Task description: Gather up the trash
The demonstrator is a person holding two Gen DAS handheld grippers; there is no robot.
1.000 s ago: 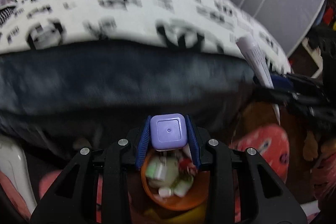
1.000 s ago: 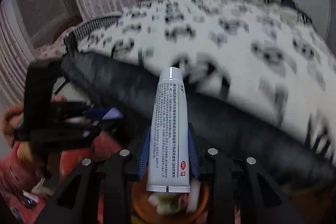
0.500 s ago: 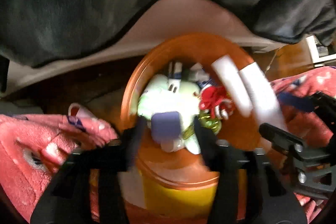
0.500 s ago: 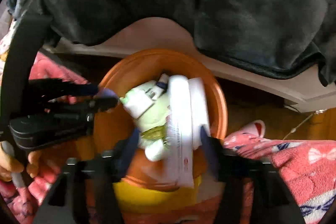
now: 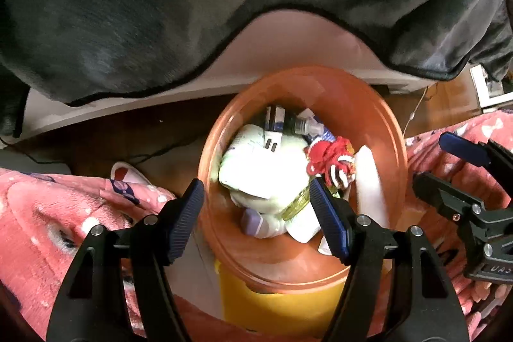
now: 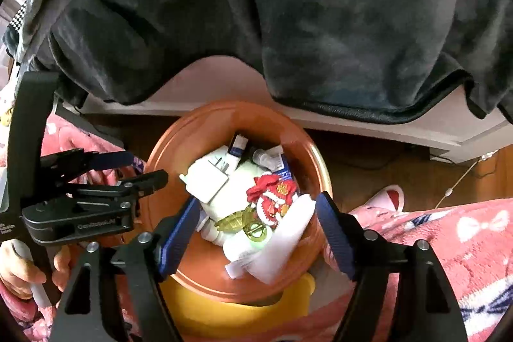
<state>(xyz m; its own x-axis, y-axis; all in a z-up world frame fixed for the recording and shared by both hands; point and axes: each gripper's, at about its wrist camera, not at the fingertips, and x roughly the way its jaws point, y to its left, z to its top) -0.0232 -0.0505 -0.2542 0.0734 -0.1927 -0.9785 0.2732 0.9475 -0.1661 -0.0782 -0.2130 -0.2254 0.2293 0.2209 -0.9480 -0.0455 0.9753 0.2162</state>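
Both grippers point down over an orange bin (image 5: pixel 301 79) (image 6: pixel 166 149) full of trash. My left gripper (image 5: pixel 258 213) has its jaws opening, with nothing pressed between the pads. The small purple box (image 5: pixel 253 221) lies loose in the bin below them. My right gripper (image 6: pixel 256 233) is likewise opening. The white tube (image 6: pixel 282 242) lies free among the trash and shows as a white blur (image 5: pixel 368 191) in the left wrist view. Each gripper also shows in the other's view: the right gripper (image 5: pixel 449 169), the left gripper (image 6: pixel 134 169).
A dark blanket (image 5: pixel 192 5) hangs over a white bed base (image 5: pixel 288 53) just behind the bin. Pink fleece-clad legs (image 5: pixel 48 213) (image 6: pixel 449 246) flank the bin, which has a yellow part (image 5: pixel 272 306) below it. A slipper (image 6: pixel 388 197) and a cable lie on the wooden floor.
Both grippers have tipped down from facing the bed to over the bin and have opened. The purple box and the white tube have left the jaws and dropped into the bin.
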